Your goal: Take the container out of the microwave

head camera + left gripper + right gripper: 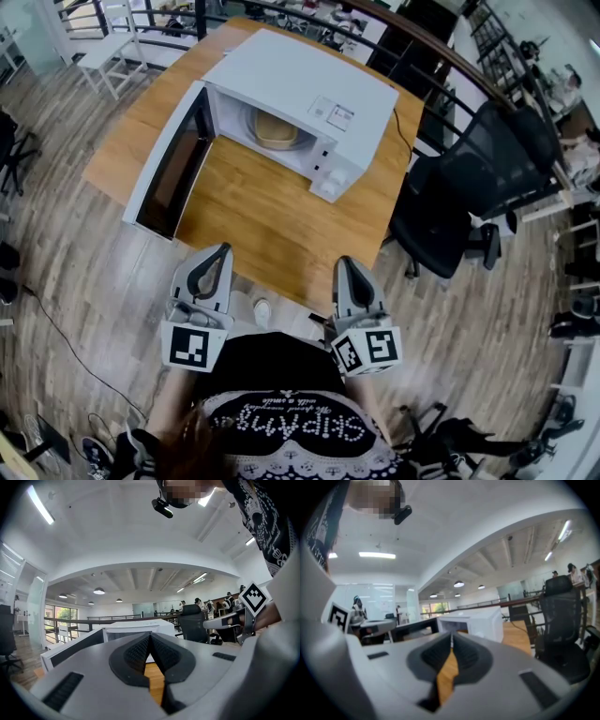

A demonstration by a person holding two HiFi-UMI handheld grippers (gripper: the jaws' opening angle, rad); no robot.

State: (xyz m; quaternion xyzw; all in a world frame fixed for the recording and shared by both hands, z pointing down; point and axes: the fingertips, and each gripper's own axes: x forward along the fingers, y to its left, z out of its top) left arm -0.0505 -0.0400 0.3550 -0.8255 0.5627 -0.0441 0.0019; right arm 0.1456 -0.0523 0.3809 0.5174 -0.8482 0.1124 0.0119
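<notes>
A white microwave [309,108] stands on the wooden table [253,202] with its door [171,161] swung wide open to the left. Inside its cavity sits a tan container [274,131]. My left gripper [223,251] hovers at the table's near edge, shut and empty. My right gripper [347,264] is beside it, level with it, also shut with nothing held. In the left gripper view the left gripper [150,634] points at the microwave [136,630]. In the right gripper view the right gripper [451,637] faces the microwave [473,620] too.
A black office chair [478,187] stands right of the table. A white chair [112,52] is at the far left. A railing [281,9] runs behind the table. A cable [66,337] lies on the wood floor at left.
</notes>
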